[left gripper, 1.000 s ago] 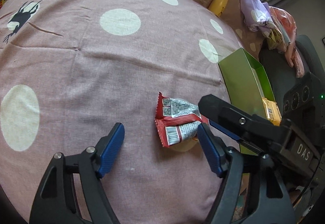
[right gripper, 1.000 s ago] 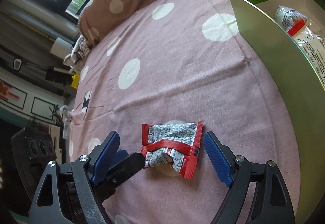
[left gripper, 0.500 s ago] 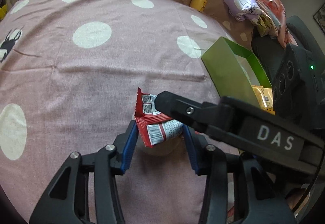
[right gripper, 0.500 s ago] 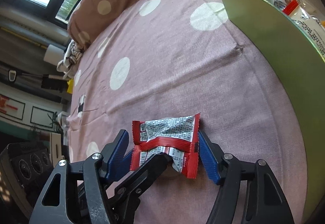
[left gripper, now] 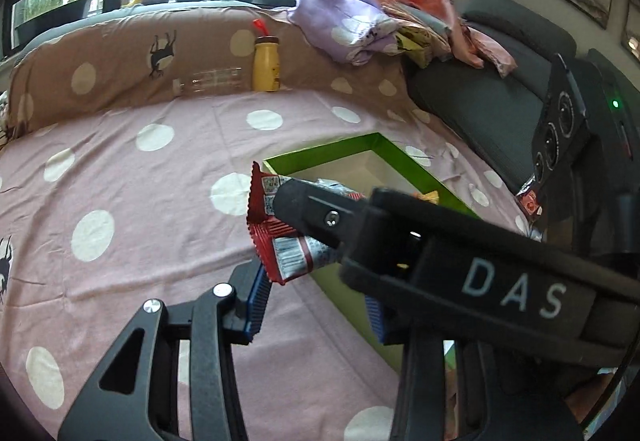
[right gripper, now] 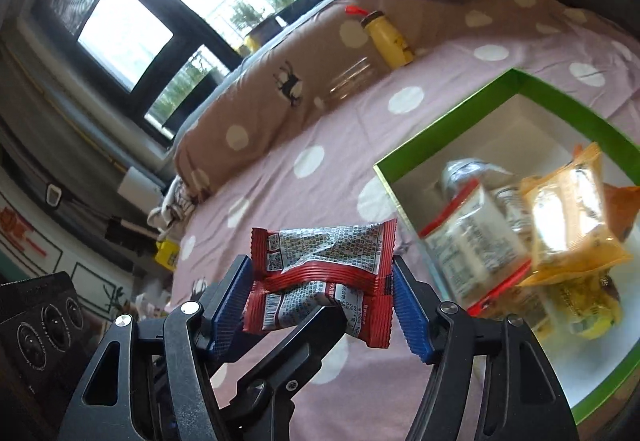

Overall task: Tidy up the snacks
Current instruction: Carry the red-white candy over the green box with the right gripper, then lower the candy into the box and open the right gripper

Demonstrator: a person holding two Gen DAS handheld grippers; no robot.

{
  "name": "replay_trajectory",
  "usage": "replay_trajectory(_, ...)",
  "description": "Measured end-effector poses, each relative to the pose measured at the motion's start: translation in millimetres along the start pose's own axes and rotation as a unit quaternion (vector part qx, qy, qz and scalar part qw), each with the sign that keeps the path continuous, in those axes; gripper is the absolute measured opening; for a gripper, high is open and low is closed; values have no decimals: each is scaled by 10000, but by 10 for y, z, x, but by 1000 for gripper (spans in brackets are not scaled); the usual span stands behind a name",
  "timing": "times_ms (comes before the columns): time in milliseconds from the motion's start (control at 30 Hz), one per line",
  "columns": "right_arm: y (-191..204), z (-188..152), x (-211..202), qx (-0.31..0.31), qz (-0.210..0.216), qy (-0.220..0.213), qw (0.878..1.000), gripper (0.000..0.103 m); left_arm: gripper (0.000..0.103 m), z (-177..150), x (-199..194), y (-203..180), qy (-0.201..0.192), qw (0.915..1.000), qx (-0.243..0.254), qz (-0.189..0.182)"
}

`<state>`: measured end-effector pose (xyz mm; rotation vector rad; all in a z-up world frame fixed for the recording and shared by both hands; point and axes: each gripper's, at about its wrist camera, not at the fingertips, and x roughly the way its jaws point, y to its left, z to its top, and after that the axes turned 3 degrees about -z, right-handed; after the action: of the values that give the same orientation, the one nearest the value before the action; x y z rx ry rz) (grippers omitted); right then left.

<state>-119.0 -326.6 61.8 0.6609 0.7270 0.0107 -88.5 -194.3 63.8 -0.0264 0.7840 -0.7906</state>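
Both grippers pinch one red snack packet [right gripper: 320,273] in the air beside the green box [right gripper: 452,121]: right gripper [right gripper: 322,305] clamps its ends, left gripper [left gripper: 316,295] closing on its lower edge.

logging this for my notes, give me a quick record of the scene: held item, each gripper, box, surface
held item: red snack packet, above the bedspread
right gripper: jaws clamped on the packet's ends
left gripper: jaws closing, packet between them
green box: open, holds other snack packets
surface: pink dotted bedspread
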Motion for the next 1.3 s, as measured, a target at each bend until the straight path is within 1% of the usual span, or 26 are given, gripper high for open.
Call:
replay_trajectory(133,-297,93,-153,334,-102,-207,9992,71,40,79,203,-255,77,9992,299,-249)
replay_trajectory(233,-481,150,-219,521,-209,-299,9980,71,40,105,358,-388,185,9983,358,-426)
replay_trajectory(367,-723,174,-228,809,-526,-288,9949,71,40,106,611,-521,516,9959,360,-648)
replay_trajectory(467,-888,189,-193,1025,-590,-218,9927,71,40,96,763,-586,685,9945,349,-715)
replay_trajectory(600,-978,195,-186,1093,-706,-206,9913,71,40,78,882,-620,839,9931,261,-772)
replay_trajectory(700,-969,194,-167,1042,-797,-205,9911,71,40,59,922,-587,903,9925,159,-807)
replay_trajectory(733,-958,194,-161,1013,-836,-195,9911,71,42,54,928,-571,917,9924,110,-811)
replay_trajectory(800,-941,191,-163,977,-878,-184,9912,71,43,52,930,-539,949,9923,30,-799)
replay_trajectory(867,-921,190,-189,942,-916,-207,9911,71,45,59,903,-509,956,9925,-26,-757)
replay_trajectory(900,-910,190,-208,920,-955,-233,9909,71,50,63,877,-498,936,9929,-50,-726)
replay_trajectory(933,-892,191,-238,891,-1027,-288,9903,71,58,68,847,-491,904,9935,-62,-690)
replay_trajectory(1000,-872,190,-289,869,-1134,-382,9890,71,69,73,775,-486,804,9949,-43,-610)
replay_trajectory(1100,-846,197,-351,859,-1133,-467,9887,71,71,89,647,-468,574,9973,9,-454)
replay_trajectory(1167,-800,201,-391,806,-1220,-551,9877,71,77,101,557,-452,440,9986,43,-288)
replay_trajectory(1200,-774,200,-422,766,-1272,-618,9870,72,82,107,505,-441,356,9992,52,-197)
replay_trajectory(1233,-753,202,-448,731,-1306,-690,9863,73,83,114,447,-432,255,9996,55,-127)
replay_trajectory(1300,-716,202,-502,672,-1356,-821,9851,81,84,136,347,-395,118,9999,-9,-80)
